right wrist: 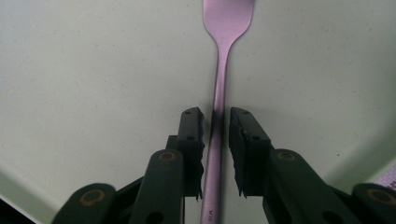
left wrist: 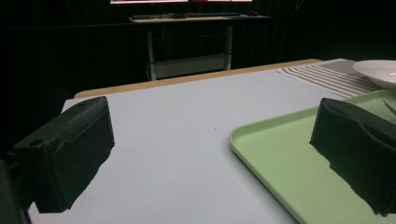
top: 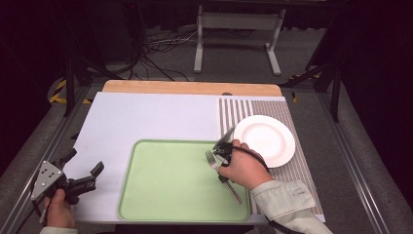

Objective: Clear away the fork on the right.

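A metal fork lies on the green tray, tines toward the far left and handle toward the near right. My right gripper points down over its middle. In the right gripper view the fork's handle runs between the two pads, with a thin dark gap on each side, so my right gripper is open around it. My left gripper rests at the table's near left, jaws wide apart and nothing between them. In its own view my left gripper faces the white sheet and the tray's corner.
A white plate sits on a striped placemat right of the tray; the plate is also at the left gripper view's far right. A white sheet covers the wooden table. A metal stand is on the floor beyond.
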A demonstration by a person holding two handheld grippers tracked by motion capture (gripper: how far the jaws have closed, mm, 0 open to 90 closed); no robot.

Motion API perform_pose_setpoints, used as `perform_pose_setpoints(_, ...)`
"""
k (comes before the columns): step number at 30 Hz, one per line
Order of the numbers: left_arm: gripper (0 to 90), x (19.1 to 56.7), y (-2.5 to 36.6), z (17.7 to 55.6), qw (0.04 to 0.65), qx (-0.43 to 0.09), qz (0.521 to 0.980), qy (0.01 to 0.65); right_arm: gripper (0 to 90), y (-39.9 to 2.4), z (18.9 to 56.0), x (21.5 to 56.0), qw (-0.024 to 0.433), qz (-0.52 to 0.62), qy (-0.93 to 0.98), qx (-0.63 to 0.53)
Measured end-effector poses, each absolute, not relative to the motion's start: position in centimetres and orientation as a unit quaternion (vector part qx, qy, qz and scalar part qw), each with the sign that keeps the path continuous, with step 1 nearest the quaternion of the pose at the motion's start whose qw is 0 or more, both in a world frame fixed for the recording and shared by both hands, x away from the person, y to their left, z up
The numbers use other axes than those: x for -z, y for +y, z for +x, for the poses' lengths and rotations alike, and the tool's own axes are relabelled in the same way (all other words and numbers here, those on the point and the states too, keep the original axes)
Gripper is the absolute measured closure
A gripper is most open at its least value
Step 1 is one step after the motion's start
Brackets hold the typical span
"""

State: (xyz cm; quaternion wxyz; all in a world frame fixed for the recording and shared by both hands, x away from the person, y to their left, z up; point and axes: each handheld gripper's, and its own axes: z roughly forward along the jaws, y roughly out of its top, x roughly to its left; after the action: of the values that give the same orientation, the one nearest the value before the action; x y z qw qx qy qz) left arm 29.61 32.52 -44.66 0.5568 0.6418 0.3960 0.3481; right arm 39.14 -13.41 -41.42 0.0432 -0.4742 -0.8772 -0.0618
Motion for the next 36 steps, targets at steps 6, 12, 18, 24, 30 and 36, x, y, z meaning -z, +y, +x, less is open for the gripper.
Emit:
perform_pose_setpoints(6,0.3,44.7,32.5,29.6,0.557,-0.349,0.641,0.396,61.8,-13.6,38.9,40.6,0.031,-0.454,-0.886,0.093)
perform_pose_setpoints(12,0.3,44.6,32.5,29.6,0.557,-0.348,0.642,0.396,26.2,-13.2,38.6,40.2,-0.018,-0.366,-0.916,0.166)
perform_pose_setpoints(18,0.3,44.6,32.5,29.6,0.558,-0.349,0.641,0.396,25.6,-12.0,38.5,40.3,-0.029,-0.251,-0.934,0.253)
perform_pose_setpoints(24,0.3,44.6,32.5,29.6,0.557,-0.349,0.641,0.396,46.1,-11.3,38.8,41.2,-0.040,-0.194,-0.931,0.308)
perform_pose_setpoints(30,0.3,44.6,32.5,29.6,0.558,-0.349,0.641,0.395,66.6,-11.0,39.4,42.1,-0.053,-0.164,-0.933,0.315)
perform_pose_setpoints(36,0.3,44.6,32.5,29.6,0.557,-0.349,0.641,0.396,84.8,-10.9,39.9,42.9,-0.063,-0.154,-0.941,0.295)
